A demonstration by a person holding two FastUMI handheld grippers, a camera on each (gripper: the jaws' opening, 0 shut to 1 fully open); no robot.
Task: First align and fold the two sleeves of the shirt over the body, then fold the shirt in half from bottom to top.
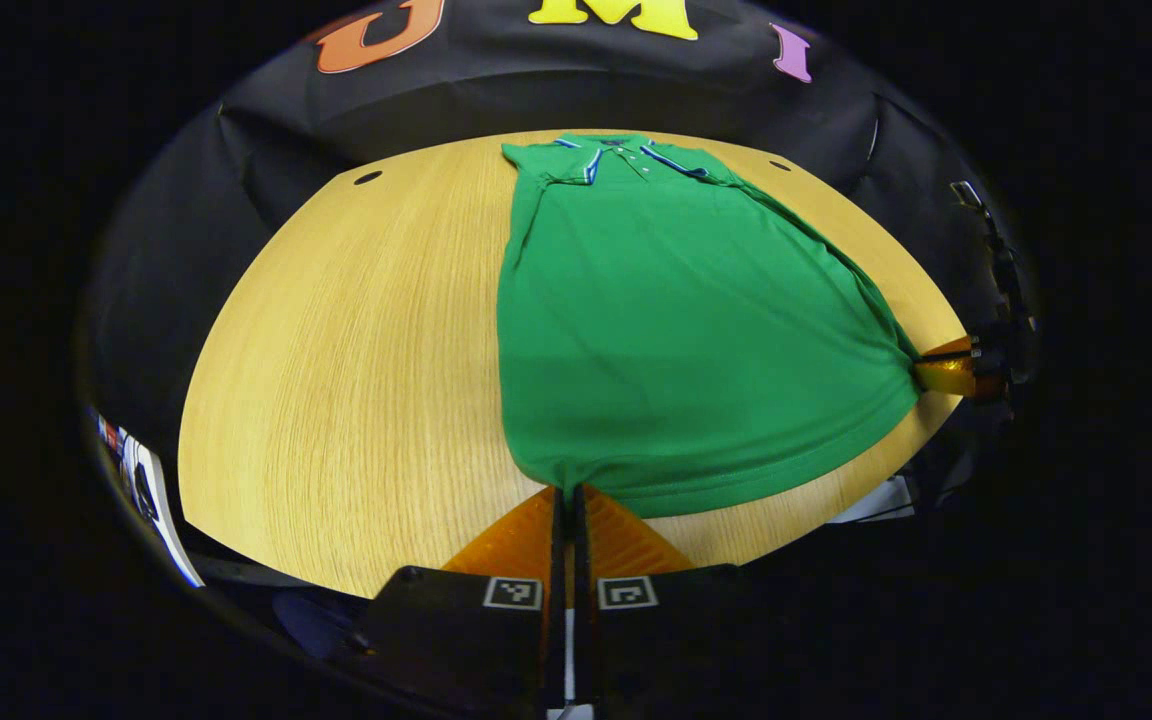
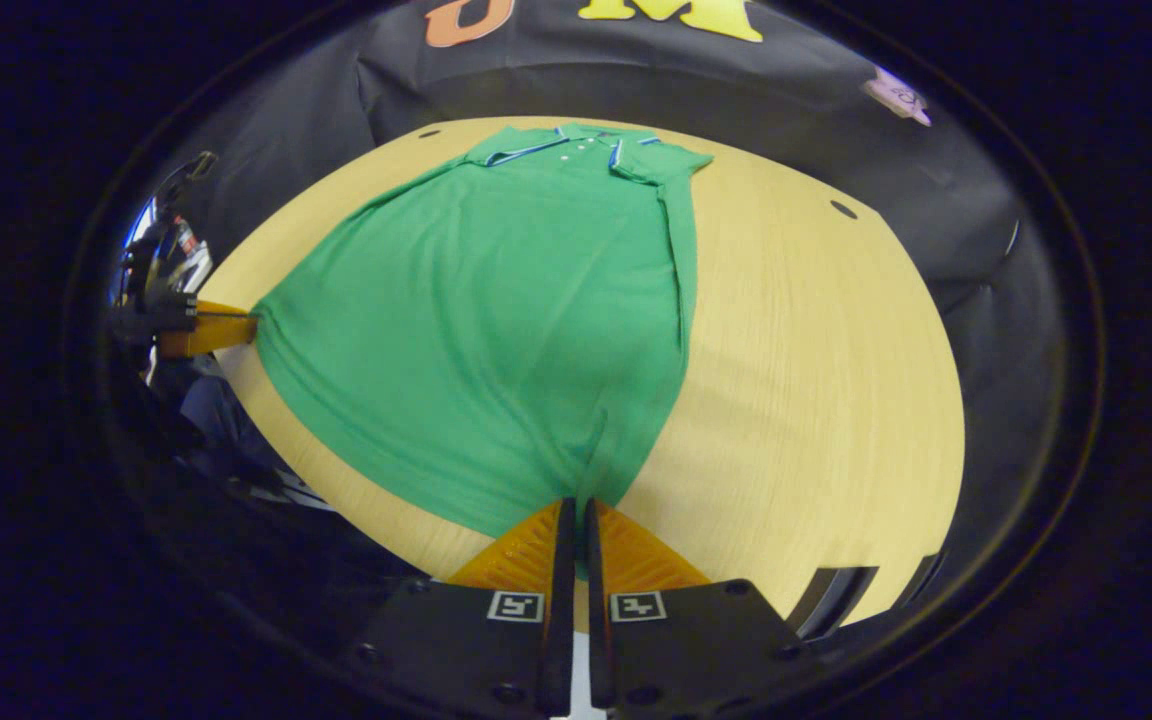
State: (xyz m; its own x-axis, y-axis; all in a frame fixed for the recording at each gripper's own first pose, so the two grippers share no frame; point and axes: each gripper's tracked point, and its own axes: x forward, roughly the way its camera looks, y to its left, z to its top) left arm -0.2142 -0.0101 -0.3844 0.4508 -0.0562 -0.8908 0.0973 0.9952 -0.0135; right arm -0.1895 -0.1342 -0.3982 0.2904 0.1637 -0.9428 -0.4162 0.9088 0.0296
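Shirt (image 1: 676, 330) flat on the tabletop (image 1: 356, 380), sleeves already folded in.
Left tool (image 1: 566, 492) and right tool (image 2: 578, 505) each clenched on a bottom hem corner.

Free room: bare wooden table (image 1: 336, 350) flanking the green polo shirt (image 1: 676, 330). Obstacle: booth wall (image 1: 556, 90) behind.

- A recording booth, not a home: black cloth wall (image 1: 576, 90) closes off the top of the frame.
- Bare wooden bench (image 1: 356, 380) with drilled holes fills the centre.
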